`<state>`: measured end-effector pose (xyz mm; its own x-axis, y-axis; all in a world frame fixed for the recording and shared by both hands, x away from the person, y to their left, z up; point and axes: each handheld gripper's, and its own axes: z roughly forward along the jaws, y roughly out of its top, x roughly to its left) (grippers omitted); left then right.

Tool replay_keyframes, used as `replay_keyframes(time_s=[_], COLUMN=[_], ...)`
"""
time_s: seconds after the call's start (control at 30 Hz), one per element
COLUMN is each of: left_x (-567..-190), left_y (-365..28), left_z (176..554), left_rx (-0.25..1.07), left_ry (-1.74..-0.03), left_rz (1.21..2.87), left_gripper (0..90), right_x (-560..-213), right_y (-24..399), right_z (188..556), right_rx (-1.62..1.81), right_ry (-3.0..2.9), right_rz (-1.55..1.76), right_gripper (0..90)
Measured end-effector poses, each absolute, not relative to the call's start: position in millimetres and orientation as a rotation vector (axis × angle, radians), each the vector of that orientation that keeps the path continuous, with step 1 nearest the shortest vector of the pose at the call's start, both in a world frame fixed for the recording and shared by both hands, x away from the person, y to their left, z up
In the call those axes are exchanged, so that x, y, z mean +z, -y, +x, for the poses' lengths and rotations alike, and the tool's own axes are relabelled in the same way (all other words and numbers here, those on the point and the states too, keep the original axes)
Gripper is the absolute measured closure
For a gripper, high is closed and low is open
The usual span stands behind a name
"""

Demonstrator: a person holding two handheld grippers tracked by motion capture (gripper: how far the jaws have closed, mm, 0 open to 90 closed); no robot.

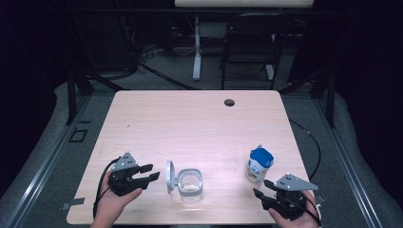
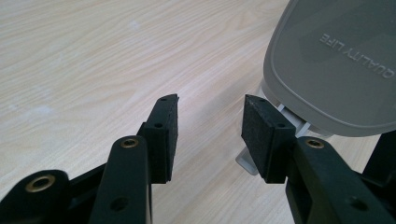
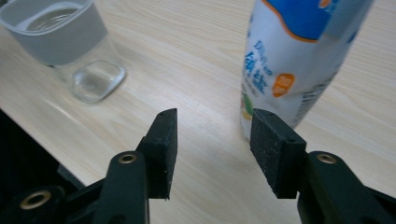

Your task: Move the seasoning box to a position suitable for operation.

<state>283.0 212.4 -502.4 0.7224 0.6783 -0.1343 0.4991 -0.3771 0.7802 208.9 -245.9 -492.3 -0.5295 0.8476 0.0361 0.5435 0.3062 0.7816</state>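
The clear container (image 1: 190, 183) is what we're looking at here: a small see-through jar with a grey band around its rim and a grey flip lid (image 1: 169, 176) hinged on its left side, standing up on edge and open. In our left gripper view the lid (image 2: 336, 65) has "QUALITY LIFE" moulded on it, and in the right gripper view the jar (image 3: 70, 44) looks empty, squarish with rounded corners. It sits on the light wooden table (image 1: 190, 118) near the front edge, roughly between our two hands. Our left gripper (image 1: 148, 172) is just to the left of the lid, jaws spread wide with nothing in between, tips pointing at the lid but not touching it as far as we can tell. Off to the right stands a blue and white pouch (image 1: 260, 164), upright, well apart from the jar. Our right gripper (image 1: 263, 187) sits just in front of that pouch, jaws also standing apart and gripping nothing, with the pouch (image 3: 299, 60) right beyond the tips in its own view, slightly off to one side.
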Motion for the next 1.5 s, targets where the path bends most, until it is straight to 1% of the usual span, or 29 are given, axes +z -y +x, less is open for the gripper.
replay_keyframes(time_s=[0.3,0.43,0.83,1.1,1.5], left_x=[-502.4,-503.4,-503.6,-502.7,-503.3], left_y=[-212.5,-212.6,-214.6,-219.5,-220.3], left_z=[283.1,283.5,284.2,285.0,285.4], left_rx=[0.261,0.256,0.258,0.262,0.260], left_ry=[-0.897,-0.903,-0.907,-0.919,-0.925], left_rz=[2.049,2.050,2.049,2.032,2.031], left_gripper=[56.4,56.4,56.2,56.2,56.2], right_x=[-497.1,-500.4,-508.4,-515.3,-527.4], right_y=[252.9,251.9,246.0,241.0,233.9], right_z=[227.1,239.4,253.6,261.5,266.5], right_rx=[1.003,0.996,0.975,0.971,0.952], right_ry=[-2.117,-2.083,-2.033,-2.018,-1.974], right_rz=[1.305,1.326,1.352,1.363,1.359], right_gripper=[41.2,39.2,37.4,34.4,32.6])
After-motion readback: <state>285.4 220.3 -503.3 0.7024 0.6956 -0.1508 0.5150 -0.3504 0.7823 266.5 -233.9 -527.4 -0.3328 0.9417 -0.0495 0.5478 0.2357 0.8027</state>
